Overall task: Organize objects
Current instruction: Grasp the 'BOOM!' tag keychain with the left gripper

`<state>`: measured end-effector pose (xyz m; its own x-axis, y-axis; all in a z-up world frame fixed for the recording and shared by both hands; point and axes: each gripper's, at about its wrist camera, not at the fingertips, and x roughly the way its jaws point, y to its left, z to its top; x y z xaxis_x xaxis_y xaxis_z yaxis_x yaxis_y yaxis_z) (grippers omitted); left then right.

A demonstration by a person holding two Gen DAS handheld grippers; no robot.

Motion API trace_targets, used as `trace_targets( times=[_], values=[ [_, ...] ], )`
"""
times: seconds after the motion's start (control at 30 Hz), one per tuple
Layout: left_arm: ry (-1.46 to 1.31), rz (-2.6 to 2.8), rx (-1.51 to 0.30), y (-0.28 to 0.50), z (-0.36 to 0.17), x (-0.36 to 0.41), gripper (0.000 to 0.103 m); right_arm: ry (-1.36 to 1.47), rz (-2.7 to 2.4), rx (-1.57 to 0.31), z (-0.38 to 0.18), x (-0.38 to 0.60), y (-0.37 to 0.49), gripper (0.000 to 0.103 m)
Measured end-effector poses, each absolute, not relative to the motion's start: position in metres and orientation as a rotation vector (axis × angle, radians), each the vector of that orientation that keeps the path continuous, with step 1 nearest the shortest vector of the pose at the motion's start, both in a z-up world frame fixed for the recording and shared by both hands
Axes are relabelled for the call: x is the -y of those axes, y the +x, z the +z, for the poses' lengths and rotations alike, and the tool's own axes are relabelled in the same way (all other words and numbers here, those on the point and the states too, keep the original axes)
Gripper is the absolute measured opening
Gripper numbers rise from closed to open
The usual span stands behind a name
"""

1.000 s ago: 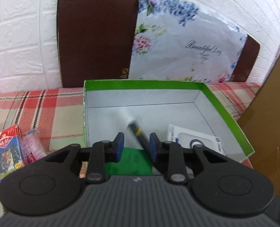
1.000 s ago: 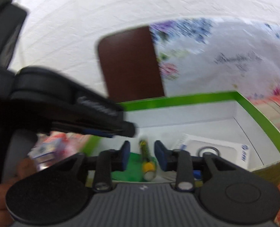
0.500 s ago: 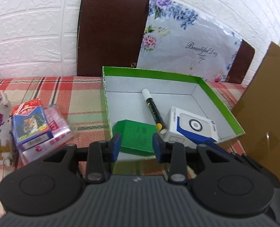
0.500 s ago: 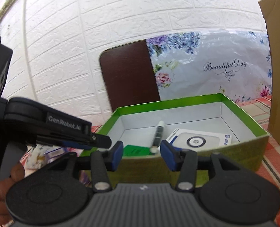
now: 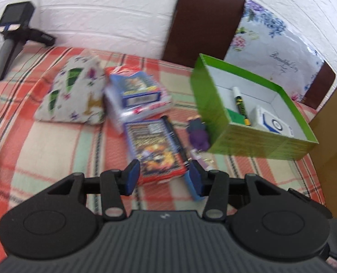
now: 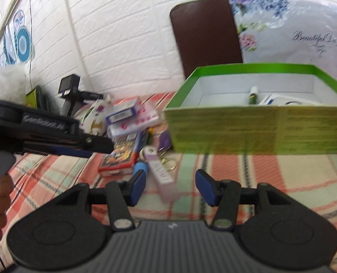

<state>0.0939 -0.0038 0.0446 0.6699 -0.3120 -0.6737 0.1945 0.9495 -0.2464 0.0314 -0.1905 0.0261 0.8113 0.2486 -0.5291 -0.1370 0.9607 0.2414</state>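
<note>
A green box on the plaid cloth holds a marker, a small green box and a white-blue box. Left of it lie a red card box, a black pen, a purple toy, a pale purple stick and a blue tube. My left gripper is open and empty, just above the red card box. My right gripper is open and empty, over the pale purple stick.
A patterned cloth pouch, stacked card packs and a black device on a grey handle lie farther left. A cardboard sheet stands right of the green box. A brown chair back and a floral bag stand behind.
Both grippers pulled back out of the green box and swung left and down over the loose items. The marker now lies in the box. Both grippers opened wider.
</note>
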Motion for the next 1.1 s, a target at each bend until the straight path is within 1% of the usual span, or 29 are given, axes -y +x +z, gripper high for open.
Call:
trace_targets(
  times=[0.07,0.1,0.13,0.17,0.27,0.33,0.37,0.4,0.5,0.53,0.6,0.67,0.73,0.77,0.8,0.87,1.1],
  values=[
    [-0.168,-0.276,-0.793,0.088,0.042,-0.004,0.050,0.171,0.210,-0.602,0.023,0.184,0.037,0.050],
    [-0.173,-0.275,-0.795,0.087,0.041,-0.007,0.050,0.155,0.209,-0.615,0.021,0.180,0.041,0.043],
    [-0.178,-0.276,-0.797,0.085,0.041,-0.009,0.050,0.147,0.212,-0.637,0.018,0.178,0.045,0.035],
    [-0.182,-0.280,-0.798,0.083,0.041,-0.011,0.050,0.152,0.216,-0.658,0.016,0.176,0.048,0.024],
    [-0.194,-0.312,-0.803,0.078,0.041,-0.012,0.050,0.143,0.234,-0.656,0.018,0.172,0.040,0.019],
    [-0.203,-0.349,-0.818,0.075,0.040,-0.008,0.051,0.122,0.259,-0.658,0.022,0.167,0.031,0.018],
    [-0.209,-0.376,-0.830,0.074,0.039,-0.005,0.053,0.126,0.282,-0.665,0.023,0.165,0.025,0.018],
    [-0.215,-0.404,-0.844,0.073,0.038,-0.002,0.060,0.137,0.308,-0.675,0.025,0.163,0.020,0.018],
    [-0.202,-0.447,-0.859,0.067,0.035,0.008,0.063,0.137,0.378,-0.702,0.026,0.153,0.001,0.018],
    [-0.193,-0.448,-0.859,0.066,0.034,0.010,0.067,0.128,0.413,-0.708,0.026,0.147,-0.004,0.018],
    [-0.178,-0.434,-0.859,0.062,0.033,0.013,0.071,0.108,0.503,-0.705,0.027,0.138,-0.017,0.018],
    [-0.157,-0.408,-0.850,0.058,0.033,0.011,0.071,0.086,0.589,-0.685,0.031,0.128,-0.028,0.018],
    [-0.149,-0.390,-0.839,0.054,0.034,0.005,0.070,0.052,0.651,-0.668,0.034,0.118,-0.035,0.021],
    [-0.149,-0.383,-0.837,0.052,0.034,0.000,0.070,0.048,0.677,-0.670,0.034,0.116,-0.036,0.026],
    [-0.156,-0.373,-0.837,0.050,0.034,-0.005,0.070,0.052,0.695,-0.674,0.035,0.116,-0.037,0.036],
    [-0.171,-0.342,-0.836,0.045,0.033,-0.018,0.070,0.070,0.695,-0.665,0.037,0.120,-0.036,0.050],
    [-0.235,-0.304,-0.845,0.023,0.033,-0.054,0.070,0.156,0.584,-0.602,0.049,0.158,-0.026,0.052]
  ],
)
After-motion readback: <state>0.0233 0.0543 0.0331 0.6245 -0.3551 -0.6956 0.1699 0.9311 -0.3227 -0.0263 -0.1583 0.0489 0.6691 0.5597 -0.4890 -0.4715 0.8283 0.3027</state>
